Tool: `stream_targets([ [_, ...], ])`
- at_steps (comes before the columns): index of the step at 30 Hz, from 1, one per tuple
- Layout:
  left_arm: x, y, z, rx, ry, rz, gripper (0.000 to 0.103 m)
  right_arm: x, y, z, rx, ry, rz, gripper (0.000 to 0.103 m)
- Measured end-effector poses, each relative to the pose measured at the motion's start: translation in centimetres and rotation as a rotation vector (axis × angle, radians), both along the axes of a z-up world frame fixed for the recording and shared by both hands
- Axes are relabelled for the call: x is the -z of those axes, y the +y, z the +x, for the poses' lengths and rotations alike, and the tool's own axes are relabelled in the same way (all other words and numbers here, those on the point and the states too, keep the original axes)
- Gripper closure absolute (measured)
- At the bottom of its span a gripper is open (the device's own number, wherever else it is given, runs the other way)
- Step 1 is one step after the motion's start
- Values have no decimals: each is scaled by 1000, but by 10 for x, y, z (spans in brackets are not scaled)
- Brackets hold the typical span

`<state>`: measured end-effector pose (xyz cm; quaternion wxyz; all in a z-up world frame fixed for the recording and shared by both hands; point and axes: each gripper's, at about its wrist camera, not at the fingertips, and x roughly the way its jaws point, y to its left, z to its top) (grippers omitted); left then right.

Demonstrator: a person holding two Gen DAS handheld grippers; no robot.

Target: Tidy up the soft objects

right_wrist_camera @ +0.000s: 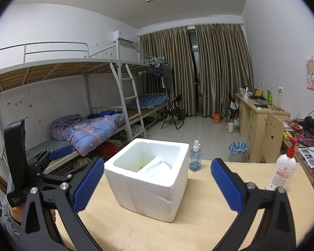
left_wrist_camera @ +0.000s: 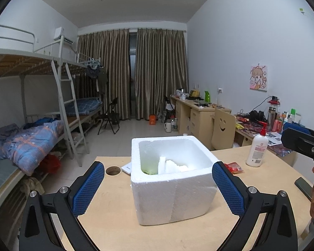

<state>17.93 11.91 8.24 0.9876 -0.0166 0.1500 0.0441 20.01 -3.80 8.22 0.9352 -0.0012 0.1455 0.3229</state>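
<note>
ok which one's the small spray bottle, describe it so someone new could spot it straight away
Start at the wooden table and find the white foam box in the middle of it. The small spray bottle stands upright just past the box's far right corner, near the table's far edge. It is clear with blue liquid at the bottom and a white nozzle, unlike the taller white pump bottle with the red pump further right.

Foam box (left_wrist_camera: 173,190): white expanded polystyrene, matt, grainy, crumbly at the rim; table (left_wrist_camera: 119,226): pale wood-grain laminate, smooth, low sheen; left gripper (left_wrist_camera: 158,188): matt black plastic arms, bright metal rivets, blue rubbery finger pads (left_wrist_camera: 88,190) with a fine cross-hatched texture; right gripper (right_wrist_camera: 157,186): same build, same blue textured pads (right_wrist_camera: 227,186); pump bottle (left_wrist_camera: 257,149): glossy white plastic, red pump, paper label; spray bottle (right_wrist_camera: 195,156): clear plastic, blue liquid inside; red packet (left_wrist_camera: 233,166): shiny film.
</note>
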Motion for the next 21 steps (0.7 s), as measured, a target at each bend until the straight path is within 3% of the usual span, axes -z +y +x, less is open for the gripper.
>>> stream_targets([
  [21,-5,-43,-76,0,-74,54,0,5,-30,-60,-3,-69,37,0],
])
